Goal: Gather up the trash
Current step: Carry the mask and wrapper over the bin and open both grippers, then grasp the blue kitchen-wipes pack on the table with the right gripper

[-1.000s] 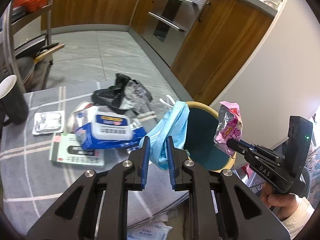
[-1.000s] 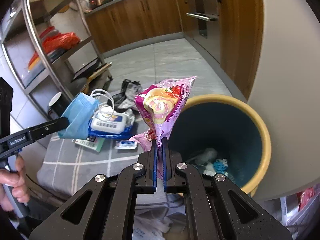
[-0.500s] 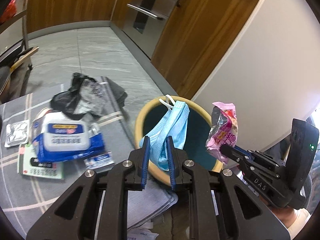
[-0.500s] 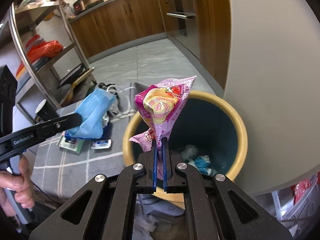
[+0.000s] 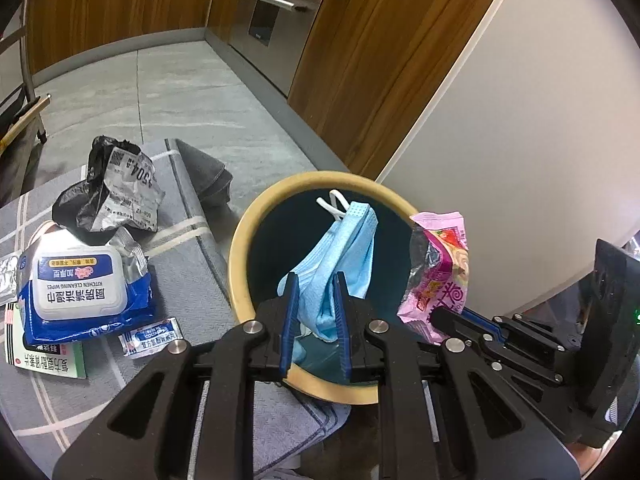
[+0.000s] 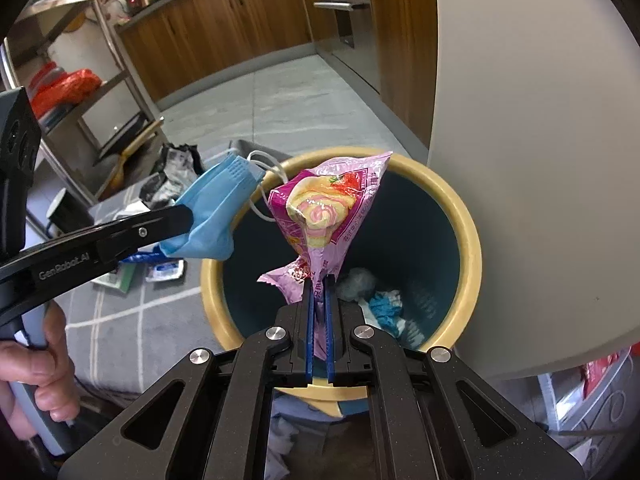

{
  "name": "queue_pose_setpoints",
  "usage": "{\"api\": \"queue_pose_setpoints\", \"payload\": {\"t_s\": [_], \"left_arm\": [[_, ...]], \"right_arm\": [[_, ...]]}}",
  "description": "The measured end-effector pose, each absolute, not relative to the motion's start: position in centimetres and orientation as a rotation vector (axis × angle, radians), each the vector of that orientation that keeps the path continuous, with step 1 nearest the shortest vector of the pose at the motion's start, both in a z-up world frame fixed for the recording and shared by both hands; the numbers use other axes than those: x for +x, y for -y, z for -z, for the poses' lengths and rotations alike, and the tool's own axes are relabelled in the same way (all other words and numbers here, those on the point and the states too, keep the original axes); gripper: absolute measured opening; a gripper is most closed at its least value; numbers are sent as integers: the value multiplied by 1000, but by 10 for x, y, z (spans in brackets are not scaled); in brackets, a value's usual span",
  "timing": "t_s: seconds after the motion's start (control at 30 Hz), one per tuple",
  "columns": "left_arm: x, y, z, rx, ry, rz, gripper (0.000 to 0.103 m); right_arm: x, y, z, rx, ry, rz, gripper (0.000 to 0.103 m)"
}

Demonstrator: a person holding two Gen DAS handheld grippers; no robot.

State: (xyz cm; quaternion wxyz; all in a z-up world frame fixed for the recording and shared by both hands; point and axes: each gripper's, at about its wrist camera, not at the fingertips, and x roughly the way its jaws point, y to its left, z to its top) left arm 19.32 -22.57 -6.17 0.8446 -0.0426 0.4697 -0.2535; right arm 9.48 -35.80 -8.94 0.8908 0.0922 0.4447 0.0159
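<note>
Over the yellow-rimmed bin [image 5: 240,240] both my tongs hang with their loads. My left tongs [image 5: 314,312] are clamped on a crumpled blue face mask [image 5: 340,256], whose white ear loops stick up past the blue pads; the mask sits above the bin's dark teal inside, toward its left rim. My right tongs [image 6: 319,312] are pinched nearly shut on the lower edge of a pink snack wrapper [image 6: 324,216], which stands up from the pads over the bin's opening. Seen from the right wrist, the mask is just left of the wrapper, and one ear loop seems to brush it. Down in the bin lie some crumpled white and blue scraps [image 6: 380,304]. Left of the bin, on the grey checked cloth [image 5: 192,248] of the table, sit a blue pack of kitchen wipes [image 5: 80,288], a crumpled black bag [image 5: 108,196], a small sachet [image 5: 152,338] and a green-edged box [image 5: 48,360] under the wipes.
</note>
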Motion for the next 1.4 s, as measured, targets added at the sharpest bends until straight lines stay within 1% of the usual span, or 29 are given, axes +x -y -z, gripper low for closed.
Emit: {"api": "queue_pose_setpoints", "payload": {"t_s": [0.1, 0.13, 0.23, 0.27, 0.33, 0.37, 0.43, 0.57, 0.63, 0.67, 0.73, 0.8, 1.03, 1.4], "left_arm": [[195, 226, 66, -72, -1000, 519, 18], [196, 225, 68, -70, -1006, 511, 21], [196, 220, 68, -82, -1008, 505, 27], [196, 219, 68, -83, -1007, 502, 29], [197, 215, 67, -93, -999, 498, 40], [197, 213, 66, -101, -995, 497, 42], [197, 209, 64, -112, -989, 493, 48], [196, 198, 57, -132, -976, 486, 54], [196, 192, 54, -134, -968, 480, 60], [194, 189, 53, -135, -963, 477, 62], [193, 181, 49, -136, -954, 468, 65], [192, 176, 47, -133, -946, 458, 68], [185, 140, 39, -123, -922, 410, 73], [164, 80, 35, -102, -919, 341, 74]], "right_arm": [[97, 357, 94, 187, -939, -28, 6], [98, 357, 96, 189, -945, -27, 6], [101, 355, 100, 191, -963, -29, 7], [103, 353, 101, 189, -968, -29, 9], [103, 353, 103, 190, -975, -27, 11], [104, 354, 104, 193, -977, -28, 13], [104, 355, 104, 199, -980, -25, 22], [104, 356, 102, 211, -969, -25, 33], [104, 356, 100, 214, -962, -28, 40], [104, 356, 99, 214, -959, -30, 42], [104, 353, 96, 213, -948, -32, 48], [104, 351, 94, 214, -938, -36, 51], [106, 338, 82, 205, -902, -64, 62], [109, 303, 72, 161, -890, -142, 64]]}}
